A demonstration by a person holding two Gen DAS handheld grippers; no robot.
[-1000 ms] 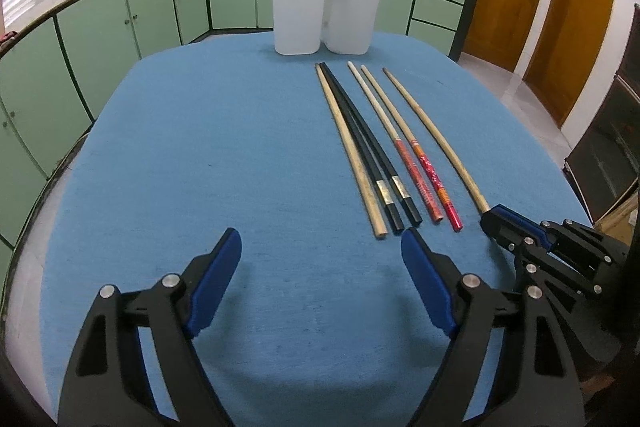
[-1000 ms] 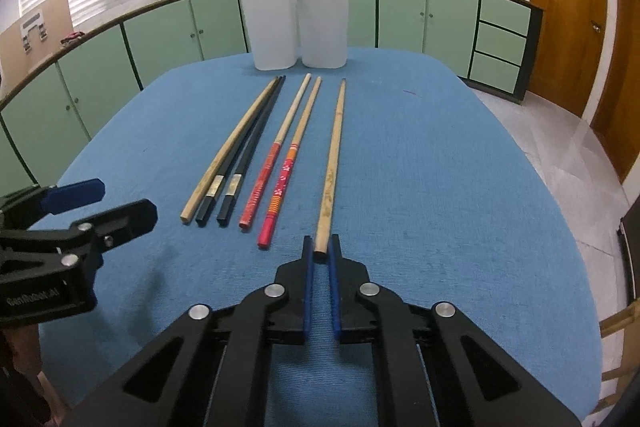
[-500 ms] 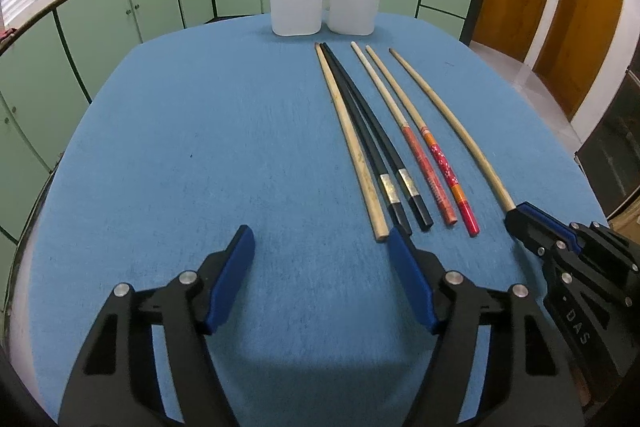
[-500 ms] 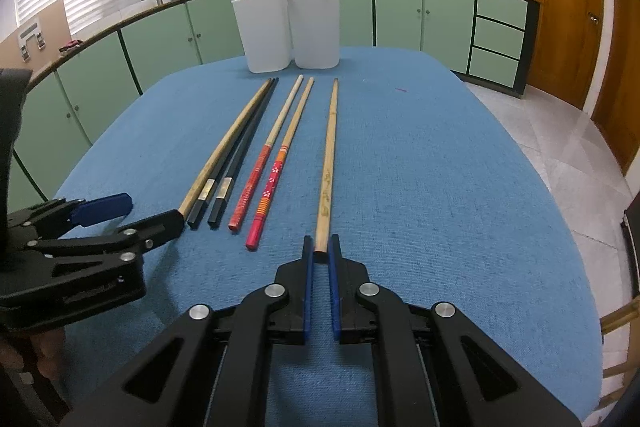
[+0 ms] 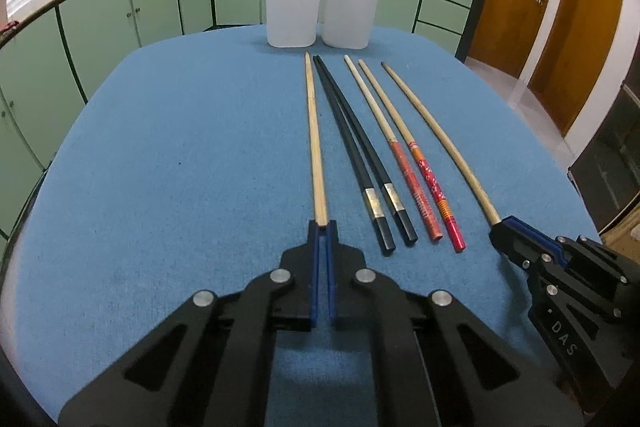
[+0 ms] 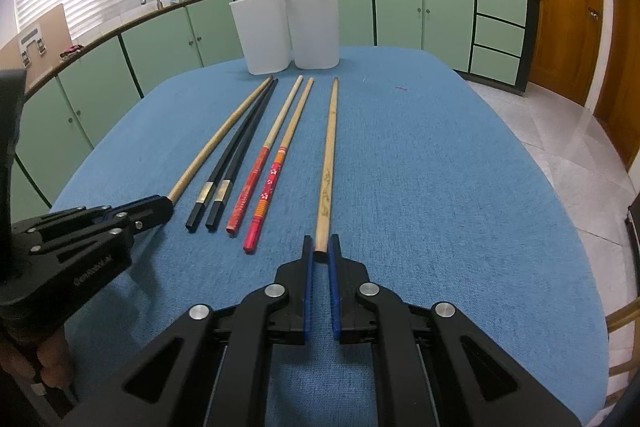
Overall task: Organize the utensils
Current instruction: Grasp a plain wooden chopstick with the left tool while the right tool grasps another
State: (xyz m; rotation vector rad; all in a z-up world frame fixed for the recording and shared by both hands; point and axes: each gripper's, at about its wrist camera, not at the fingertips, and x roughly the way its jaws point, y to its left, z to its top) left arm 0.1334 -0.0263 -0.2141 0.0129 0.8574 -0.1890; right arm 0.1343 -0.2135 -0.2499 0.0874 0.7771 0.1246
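The left gripper (image 5: 322,227) has just closed on the near end of a smooth, pale bamboo chopstick (image 5: 313,131). The right gripper (image 6: 321,247) pinches another bamboo chopstick (image 6: 328,163); both tips stay hidden between blue pads on the woven blue cloth (image 5: 180,167).

The left gripper (image 5: 322,227) shifted sideways to the leftmost pale bamboo chopstick (image 5: 314,143), and its blue-padded fingers (image 5: 314,239) closed on its near end.
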